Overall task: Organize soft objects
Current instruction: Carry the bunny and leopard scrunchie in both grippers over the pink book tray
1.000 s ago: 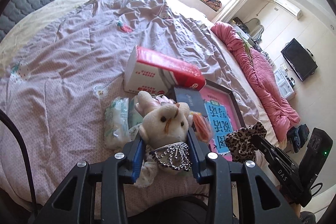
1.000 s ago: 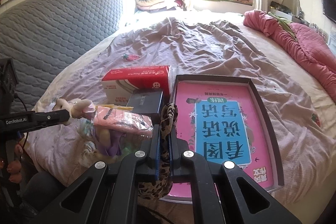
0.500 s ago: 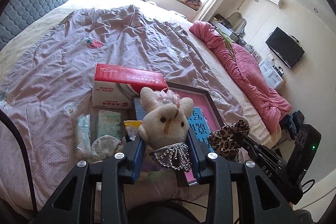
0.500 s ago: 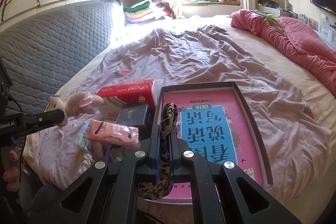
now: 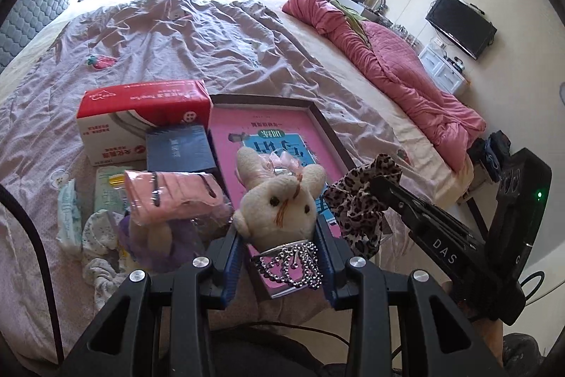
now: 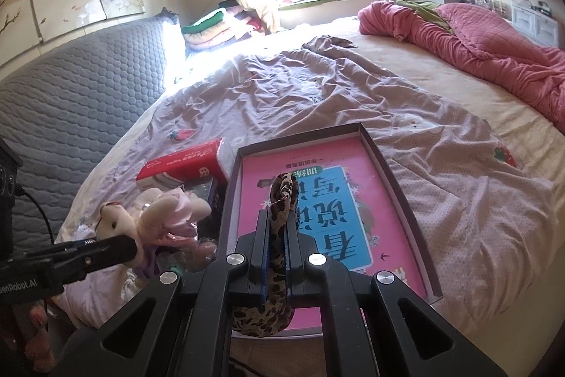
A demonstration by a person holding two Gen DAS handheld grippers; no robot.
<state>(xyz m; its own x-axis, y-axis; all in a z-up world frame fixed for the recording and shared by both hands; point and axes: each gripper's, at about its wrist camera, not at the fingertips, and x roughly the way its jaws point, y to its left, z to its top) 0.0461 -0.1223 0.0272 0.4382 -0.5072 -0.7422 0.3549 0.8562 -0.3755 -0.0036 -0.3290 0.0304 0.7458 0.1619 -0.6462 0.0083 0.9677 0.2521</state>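
Observation:
My left gripper (image 5: 280,235) is shut on a cream plush rabbit (image 5: 279,200) with a pink bow and a beaded tiara, held above the near edge of the box lid (image 5: 330,126) with a pink and blue picture. The rabbit also shows in the right wrist view (image 6: 116,225). My right gripper (image 6: 279,225) is shut on a leopard-print scrunchie (image 6: 282,196), held over the same lid (image 6: 385,165). The scrunchie also shows in the left wrist view (image 5: 356,200), just right of the rabbit.
On the lilac quilt (image 5: 176,34) left of the lid lie a red and white tissue pack (image 5: 141,119), a dark blue box (image 5: 176,147), a pink packet (image 5: 173,193) and small white cloths (image 5: 95,228). A pink blanket (image 5: 388,59) lies along the bed's right side.
Both grippers have swung right and lifted back with their loads. The rabbit now hangs over the lid's near edge, closer to the scrunchie. Both grips are unchanged.

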